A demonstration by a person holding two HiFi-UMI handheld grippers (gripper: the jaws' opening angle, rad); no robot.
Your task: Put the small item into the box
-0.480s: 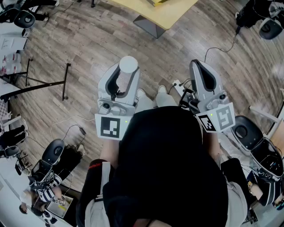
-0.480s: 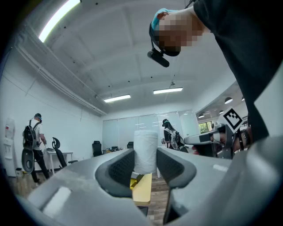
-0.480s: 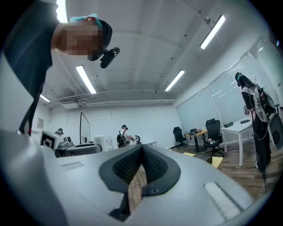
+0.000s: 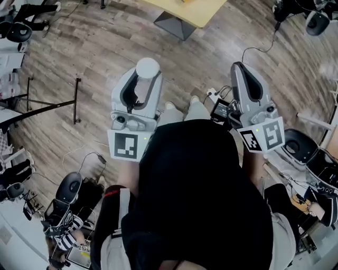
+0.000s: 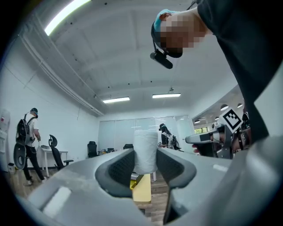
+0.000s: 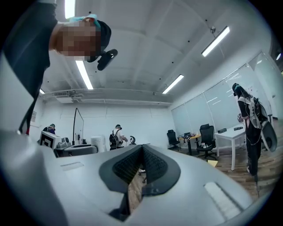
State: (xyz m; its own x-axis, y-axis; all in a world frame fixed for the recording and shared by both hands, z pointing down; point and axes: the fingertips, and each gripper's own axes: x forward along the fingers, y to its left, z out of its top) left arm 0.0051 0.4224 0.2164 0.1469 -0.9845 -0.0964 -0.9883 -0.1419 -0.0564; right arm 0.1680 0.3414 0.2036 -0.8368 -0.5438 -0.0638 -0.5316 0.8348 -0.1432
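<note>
My left gripper (image 4: pixel 147 75) is held level in front of the person's body, shut on a white cylindrical roll (image 4: pixel 147 67). In the left gripper view the roll (image 5: pixel 145 150) stands upright between the two dark pads (image 5: pixel 120 164), which press on both its sides. My right gripper (image 4: pixel 244 68) is held level on the right, with its jaws together and nothing between them. The right gripper view shows its pads (image 6: pixel 152 164) meeting in a thin seam. No box is in view.
A yellow table (image 4: pixel 203 9) stands ahead on the wooden floor (image 4: pixel 95 52), also seen past the left jaws as the yellow table (image 5: pixel 142 192). Office chairs (image 4: pixel 68 190), cables and a black stand (image 4: pixel 78 100) lie around. Other people stand in the room (image 6: pixel 116 137).
Both grippers keep their pose and the roll stays in the left jaws. The head view has shifted slightly over the floor.
</note>
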